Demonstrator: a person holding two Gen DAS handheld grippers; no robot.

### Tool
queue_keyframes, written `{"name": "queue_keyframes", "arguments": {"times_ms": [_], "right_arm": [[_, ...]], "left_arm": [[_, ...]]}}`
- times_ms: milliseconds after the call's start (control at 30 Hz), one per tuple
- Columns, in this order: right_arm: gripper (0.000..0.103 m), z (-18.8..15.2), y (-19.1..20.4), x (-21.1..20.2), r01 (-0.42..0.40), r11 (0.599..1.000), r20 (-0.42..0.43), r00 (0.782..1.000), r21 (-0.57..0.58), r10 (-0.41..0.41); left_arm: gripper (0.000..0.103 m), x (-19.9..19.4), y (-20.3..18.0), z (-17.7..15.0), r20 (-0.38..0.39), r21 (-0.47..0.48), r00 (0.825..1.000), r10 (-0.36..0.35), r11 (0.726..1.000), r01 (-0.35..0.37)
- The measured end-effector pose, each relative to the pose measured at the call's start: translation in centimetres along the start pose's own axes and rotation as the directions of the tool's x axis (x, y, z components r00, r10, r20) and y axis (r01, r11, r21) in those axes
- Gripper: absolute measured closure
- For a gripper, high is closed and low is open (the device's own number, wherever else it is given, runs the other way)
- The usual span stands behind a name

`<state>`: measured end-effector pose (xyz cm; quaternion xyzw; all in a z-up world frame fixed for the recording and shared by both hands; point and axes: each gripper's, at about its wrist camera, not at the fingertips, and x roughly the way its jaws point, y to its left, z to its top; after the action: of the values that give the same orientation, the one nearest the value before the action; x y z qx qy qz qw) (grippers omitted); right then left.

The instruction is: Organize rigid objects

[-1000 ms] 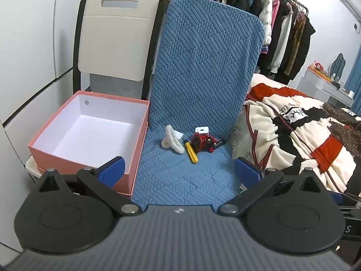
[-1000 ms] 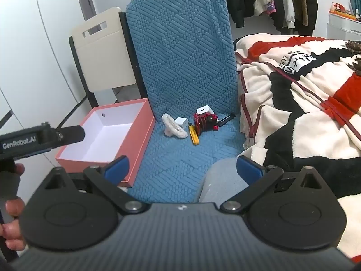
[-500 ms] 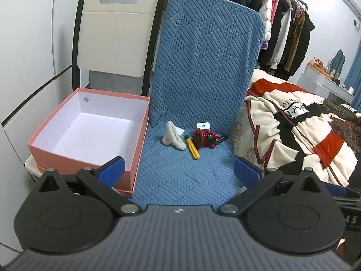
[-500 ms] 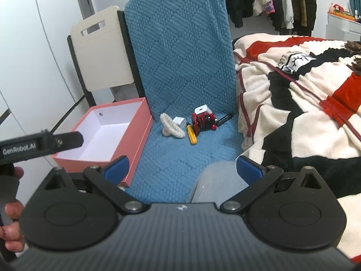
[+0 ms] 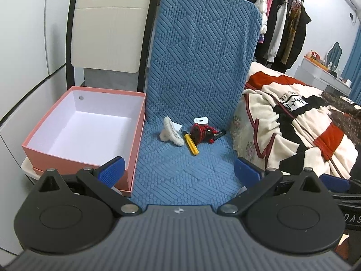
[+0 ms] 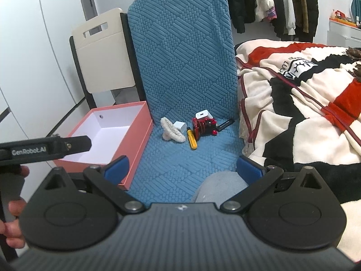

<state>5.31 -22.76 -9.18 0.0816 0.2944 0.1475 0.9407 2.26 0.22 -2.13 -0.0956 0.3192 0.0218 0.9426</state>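
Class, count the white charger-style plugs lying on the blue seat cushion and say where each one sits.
2. One white plug sits just behind the fluffy white clip; the other white plug stands behind the red toy, near the backrest. More could be hidden behind the pile.

White plug half hidden behind fluffy hair claw; in left wrist view only corner shows
Red toy too small and tangled to identify
Black stick partly behind red toy, label unreadable
Yellow tool tip too small to tell
Left gripper cut off by left edge in right wrist view; hand holding it blurred, partly out of frame
Pink box near corner hidden behind gripper finger
Bed blanket runs off right edge
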Motion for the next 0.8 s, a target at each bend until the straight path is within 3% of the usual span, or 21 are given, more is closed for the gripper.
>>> {"name": "queue_keyframes", "arguments": {"times_ms": [800], "right_arm": [[0.0, -0.35, 0.61, 0.22, 0.009, 1.0, -0.032, 0.999, -0.019, -0.01]], "left_arm": [[0.0, 0.32, 0.16, -0.56, -0.025, 0.004, 0.999, -0.02, 1.0, 0.02]]}}
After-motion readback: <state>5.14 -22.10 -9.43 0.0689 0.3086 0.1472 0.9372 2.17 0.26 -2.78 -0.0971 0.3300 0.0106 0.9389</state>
